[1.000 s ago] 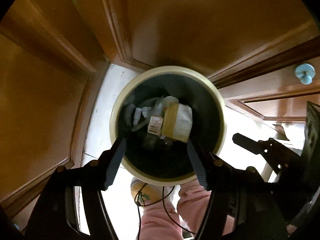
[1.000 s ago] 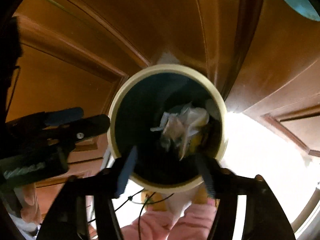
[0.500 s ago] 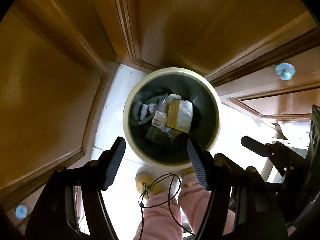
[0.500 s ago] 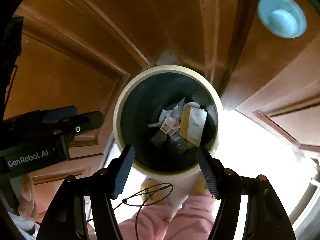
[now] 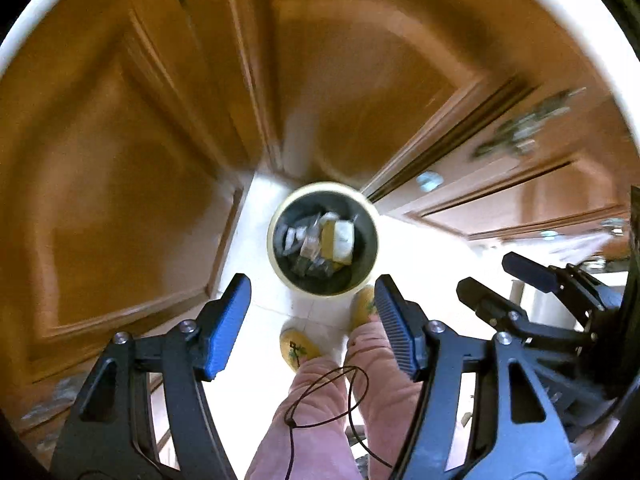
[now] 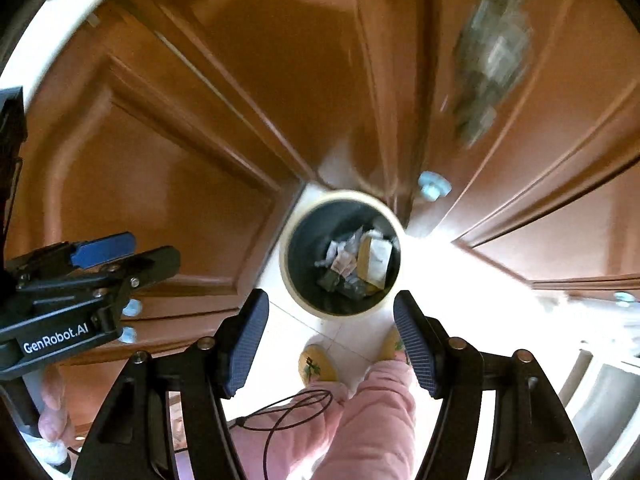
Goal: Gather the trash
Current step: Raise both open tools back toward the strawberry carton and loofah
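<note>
Both grippers have risen well clear of the trash bin (image 5: pixel 323 240) since a second ago: it filled the middle of each view then and now sits small and far below, ringed by blurred cabinet doors (image 5: pixel 132 184). You are pulling up and back, and the blur says the lift is quick.

Your left gripper (image 5: pixel 310 322) hangs above the bin with its jaws spread wide and nothing between the blue pads (image 5: pixel 226 326). Your right gripper (image 6: pixel 331 340) is the same: jaws wide, empty, aimed straight down at the bin's mouth. Each one shows at the edge of the other's view, so you hold them side by side.

The trash (image 6: pixel 356 260) lies at the bottom of the bin: crumpled wrappers, scraps of paper and a yellow-and-white carton (image 5: pixel 340 240) leaning toward the right wall. The bin stands on the pale floor in the corner where the cabinets meet, just ahead of your slippers (image 6: pixel 318 364), which keeps it within reach while you stand over it.

With both jaws empty and everything resting inside, the drop looks done; I judge you are retreating to look for more. A loose cord (image 5: pixel 320 400) dangles over your leg near the fingers, so mind it as you turn.
</note>
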The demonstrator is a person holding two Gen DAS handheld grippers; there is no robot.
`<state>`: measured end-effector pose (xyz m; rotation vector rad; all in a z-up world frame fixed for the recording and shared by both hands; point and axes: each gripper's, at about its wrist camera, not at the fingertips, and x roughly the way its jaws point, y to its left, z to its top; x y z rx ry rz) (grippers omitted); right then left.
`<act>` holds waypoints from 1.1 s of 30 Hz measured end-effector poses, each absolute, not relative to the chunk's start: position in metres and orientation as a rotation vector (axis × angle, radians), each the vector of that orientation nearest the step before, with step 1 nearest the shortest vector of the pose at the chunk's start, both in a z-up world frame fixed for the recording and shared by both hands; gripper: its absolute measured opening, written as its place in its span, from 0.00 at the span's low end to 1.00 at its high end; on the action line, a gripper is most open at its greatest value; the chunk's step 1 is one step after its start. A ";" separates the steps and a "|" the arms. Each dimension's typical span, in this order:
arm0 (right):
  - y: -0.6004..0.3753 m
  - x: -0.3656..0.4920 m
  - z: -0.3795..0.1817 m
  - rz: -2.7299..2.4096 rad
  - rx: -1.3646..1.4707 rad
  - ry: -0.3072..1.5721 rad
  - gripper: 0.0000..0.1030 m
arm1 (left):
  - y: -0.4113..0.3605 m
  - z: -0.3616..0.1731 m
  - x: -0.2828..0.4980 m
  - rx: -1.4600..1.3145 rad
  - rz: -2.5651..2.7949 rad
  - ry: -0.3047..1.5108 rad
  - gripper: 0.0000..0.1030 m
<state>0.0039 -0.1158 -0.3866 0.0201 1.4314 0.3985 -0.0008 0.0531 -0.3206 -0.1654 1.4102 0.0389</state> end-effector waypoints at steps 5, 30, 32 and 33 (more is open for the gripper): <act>-0.126 0.003 -0.277 0.363 0.085 1.336 0.64 | 0.052 -0.212 -0.004 -0.142 0.005 1.274 0.60; -0.146 0.082 0.095 0.314 0.003 0.803 0.78 | 0.021 0.083 0.118 0.119 -0.078 0.820 0.60; -0.154 0.115 0.110 0.313 0.012 0.795 0.78 | 0.018 0.095 0.150 0.120 -0.074 0.820 0.60; -0.159 0.136 0.115 0.324 0.021 0.799 0.78 | 0.017 0.099 0.166 0.123 -0.071 0.824 0.60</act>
